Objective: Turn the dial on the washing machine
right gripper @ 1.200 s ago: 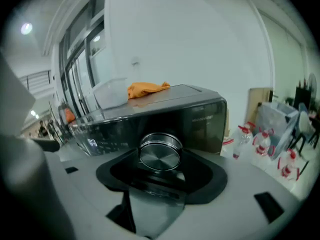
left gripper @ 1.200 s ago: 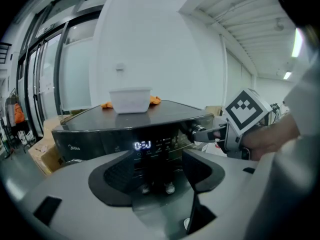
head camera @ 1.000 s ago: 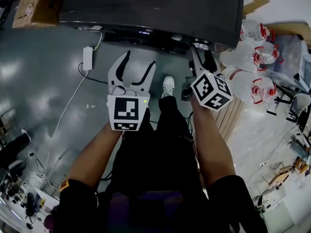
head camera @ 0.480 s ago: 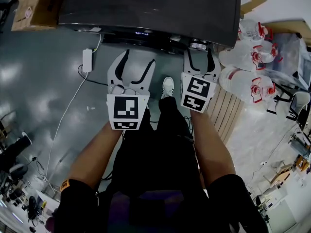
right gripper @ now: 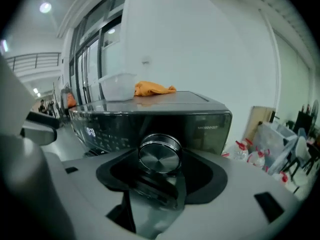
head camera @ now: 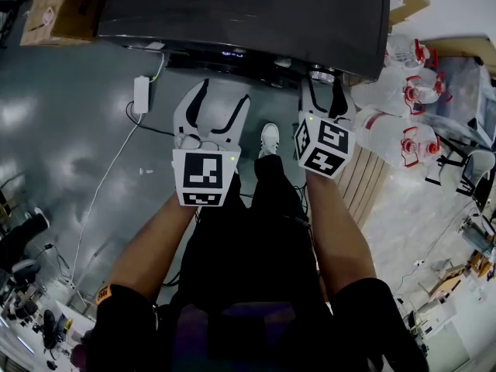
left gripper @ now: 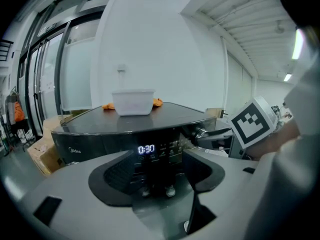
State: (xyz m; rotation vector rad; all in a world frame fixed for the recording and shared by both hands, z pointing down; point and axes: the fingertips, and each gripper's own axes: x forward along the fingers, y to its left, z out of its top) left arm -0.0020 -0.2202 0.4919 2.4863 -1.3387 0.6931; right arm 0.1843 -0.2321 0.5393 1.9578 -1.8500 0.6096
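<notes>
Right gripper [head camera: 322, 91] is clamped on the dial [right gripper: 160, 153] at the right end of the washing machine's [head camera: 232, 14] front edge, its 2 jaws just squeezed in a bit. The dial's axis runs straight along the gripper. Left gripper [head camera: 221, 103] is farther off, spread and empty.

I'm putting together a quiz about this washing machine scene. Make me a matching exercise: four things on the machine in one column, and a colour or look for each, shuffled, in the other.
Things:
1. dial
2. display
3. tub
4. cloth

Looks:
a. orange
b. lit pale digits on dark
c. brushed silver metal
d. translucent white

Pairs: 1-c, 2-b, 3-d, 4-a
</notes>
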